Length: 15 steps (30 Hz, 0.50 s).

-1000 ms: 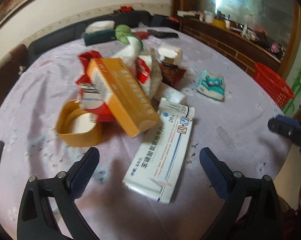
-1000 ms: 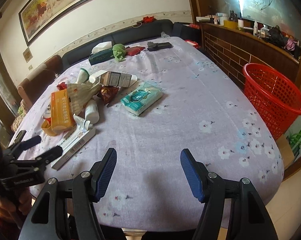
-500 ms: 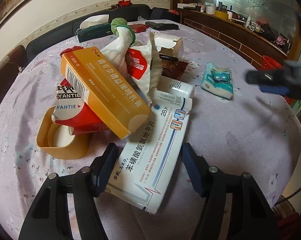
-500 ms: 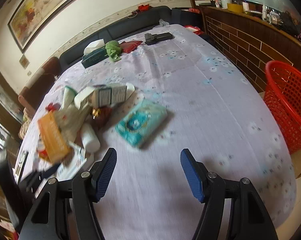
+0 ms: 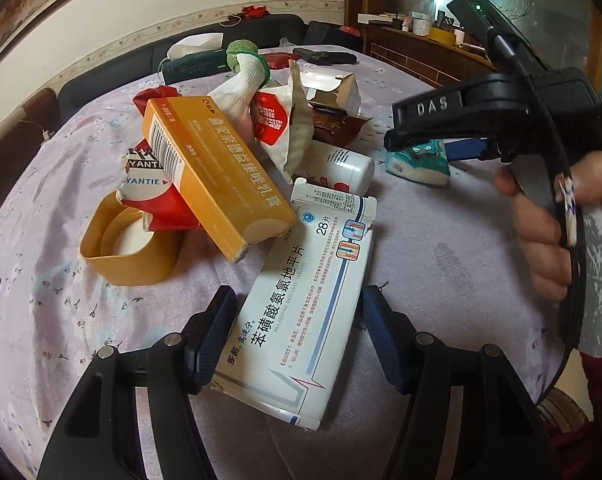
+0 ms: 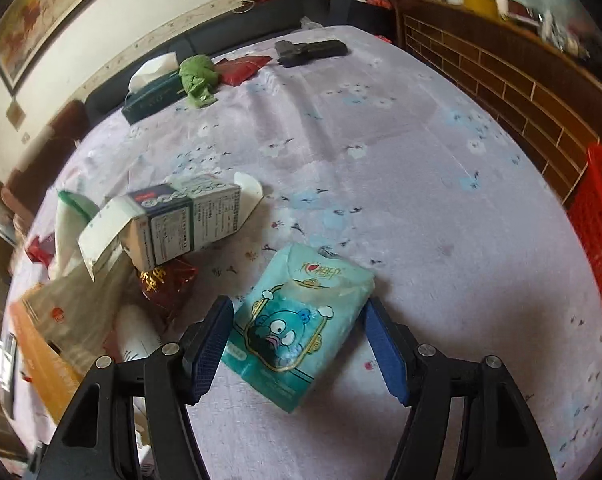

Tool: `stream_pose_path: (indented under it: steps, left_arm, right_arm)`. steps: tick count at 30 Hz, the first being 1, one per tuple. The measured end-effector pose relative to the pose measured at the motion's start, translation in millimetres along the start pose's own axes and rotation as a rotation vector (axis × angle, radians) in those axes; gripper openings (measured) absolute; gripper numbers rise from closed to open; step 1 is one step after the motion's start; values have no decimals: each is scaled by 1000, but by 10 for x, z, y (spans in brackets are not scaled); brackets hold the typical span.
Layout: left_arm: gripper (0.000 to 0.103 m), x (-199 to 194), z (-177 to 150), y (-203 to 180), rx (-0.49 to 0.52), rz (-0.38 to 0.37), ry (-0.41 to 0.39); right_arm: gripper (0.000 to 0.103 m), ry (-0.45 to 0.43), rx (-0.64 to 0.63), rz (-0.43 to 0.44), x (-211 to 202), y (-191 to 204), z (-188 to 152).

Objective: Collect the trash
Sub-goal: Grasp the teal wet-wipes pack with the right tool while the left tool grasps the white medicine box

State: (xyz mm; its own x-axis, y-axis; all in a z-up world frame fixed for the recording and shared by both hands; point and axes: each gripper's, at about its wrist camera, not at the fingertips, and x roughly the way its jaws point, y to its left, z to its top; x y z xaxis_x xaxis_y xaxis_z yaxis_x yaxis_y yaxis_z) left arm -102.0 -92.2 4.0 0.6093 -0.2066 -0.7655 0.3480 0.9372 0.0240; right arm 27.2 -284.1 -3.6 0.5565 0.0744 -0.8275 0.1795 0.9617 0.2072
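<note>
Left wrist view: left claw (image 5: 297, 312) spread around white pill box (image 5: 301, 312) lying flat on worktop (image 5: 441, 248); right claw (image 6: 297, 340) spread around teal tissue pack (image 6: 297, 328). Probably close squarely on the long sides, lift clear of pile.

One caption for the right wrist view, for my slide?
Open right gripper straddles a teal tissue pack on the table.

Left gripper (image 5: 297, 344), right gripper (image 6: 299, 346) agape
</note>
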Motion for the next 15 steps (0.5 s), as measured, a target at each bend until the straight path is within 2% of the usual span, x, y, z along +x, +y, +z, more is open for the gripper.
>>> stream_pose_path:
  steps: [2,3,4,5,6,8,15]
  left_arm:
    - [66,3,-8,-4,-6,2,-6]
    - [66,6,-8,-4,-8,3,-9]
    - [66,9,-9,-6,-9,5,-15]
    - [65,8,-14,-13,-10,7,-17]
    - [64,7,-14,-23,-12,9,-21]
    - [61,4,-15,-62,-1,13,-30]
    - [58,-33,5,-153,21,-7,-46]
  right_arm:
    - [66,-8,-43,-15,-10,39,-35]
    - [59,-12,-73,-19,-23,56,-61]
    - [41,-22,-101,-15,-56,66,-94]
    - [29,-45,-124,-15,-121,62,-131]
    - [25,-50,-137,-12,-167,49,-157]
    - [20,-53,-128,42,-256,-27,-214]
    - [15,-92,-105,99,-501,-181,-369]
